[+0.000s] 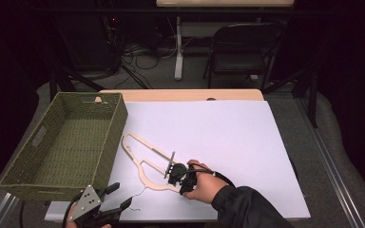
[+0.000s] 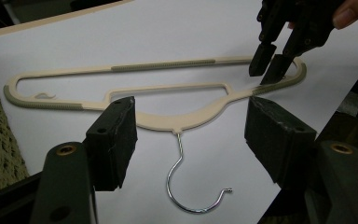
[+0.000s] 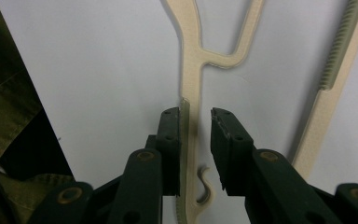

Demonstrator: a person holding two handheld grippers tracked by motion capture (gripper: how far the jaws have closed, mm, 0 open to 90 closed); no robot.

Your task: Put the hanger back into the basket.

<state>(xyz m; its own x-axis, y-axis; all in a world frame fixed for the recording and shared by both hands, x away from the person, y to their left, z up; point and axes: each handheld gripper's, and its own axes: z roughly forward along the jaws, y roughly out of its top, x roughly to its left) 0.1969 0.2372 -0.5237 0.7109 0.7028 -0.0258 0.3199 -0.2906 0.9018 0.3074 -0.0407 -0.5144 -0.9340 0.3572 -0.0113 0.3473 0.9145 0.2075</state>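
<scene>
We are seeing the right hand-held gripper [image 1: 173,172] coming down over one shoulder arm of a cream plastic clothes hanger with a bent metal hook [image 1: 145,164], which is lying flat on the white sheet covering the bench [image 1: 228,137]. In the right gripper view that hanger arm [image 3: 192,84] is running straight up between the two black jaws; one pad is lying right against the arm's ribbed edge, the other is standing just off it, so the jaws are straddling the arm and not yet clamping it. In the left gripper view the same right hand-held gripper [image 2: 269,65] is sitting tips-down on the far right end of the hanger [image 2: 168,88].

The left hand-held gripper [image 1: 116,197] is hovering near the bench's front edge, jaws standing wide apart and gripping nothing. The hanger's hook [image 2: 186,182] is lying on the sheet just ahead of it, between its two jaws in its own view but clear of both.

A green woven rectangular basket [image 1: 71,137] is sitting to the left of both hand-held grippers, its near corner just beside the left one, the hanger's far end close to its side wall.
</scene>
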